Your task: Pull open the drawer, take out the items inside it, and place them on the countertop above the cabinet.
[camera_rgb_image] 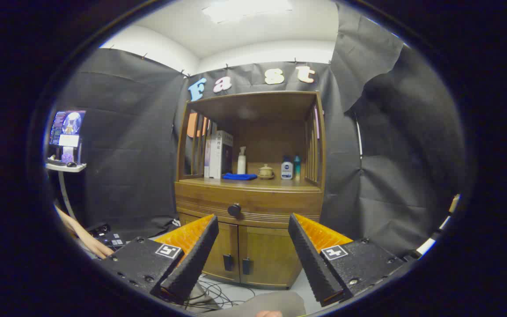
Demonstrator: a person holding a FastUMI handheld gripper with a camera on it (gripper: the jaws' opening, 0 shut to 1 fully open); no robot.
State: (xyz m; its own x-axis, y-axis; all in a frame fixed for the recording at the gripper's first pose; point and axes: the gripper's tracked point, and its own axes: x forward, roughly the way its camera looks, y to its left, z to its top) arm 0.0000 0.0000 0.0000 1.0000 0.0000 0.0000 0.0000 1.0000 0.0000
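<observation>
Drawer (249,203), closed, below the countertop (253,182) and above the double doors (240,255); round knob (234,209) straight ahead beyond the gripper (252,257), slightly toward the left finger (194,255); fingers spread wide, nothing held, well short of the knob.

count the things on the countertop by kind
boxes: 1 or more, upright, count unclear
bottles: 3, a white spray bottle, a white bottle, a teal bottle
blue cloth: 1
small pot: 1
total: at least 6
</observation>
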